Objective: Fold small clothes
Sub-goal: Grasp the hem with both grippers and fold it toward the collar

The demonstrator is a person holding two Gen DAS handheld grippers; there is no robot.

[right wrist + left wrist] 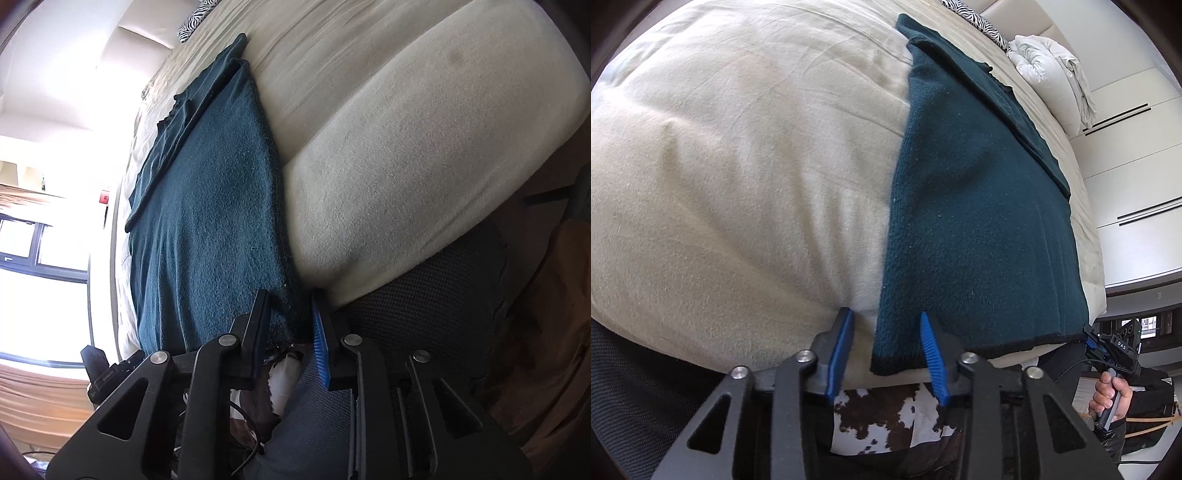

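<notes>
ok cloth: teal cloth (979,221) flat on bed (738,166)
left gripper (886,347): spread apart, straddling near corner
right gripper (290,332): spread apart at cloth edge

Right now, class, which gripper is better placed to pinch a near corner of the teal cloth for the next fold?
Left. The left gripper is open with the teal cloth's near corner between its fingers. The right gripper is open too, at the opposite near edge.

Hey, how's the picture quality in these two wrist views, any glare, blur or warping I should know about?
Left wrist view: evenly lit and sharp on the teal cloth, though the fisheye bulges the cream bedding into a dome. Right wrist view: the window at left is blown out white, washing out the wall around it, the teal cloth looks darker, and the cream bedding is slightly soft.
</notes>
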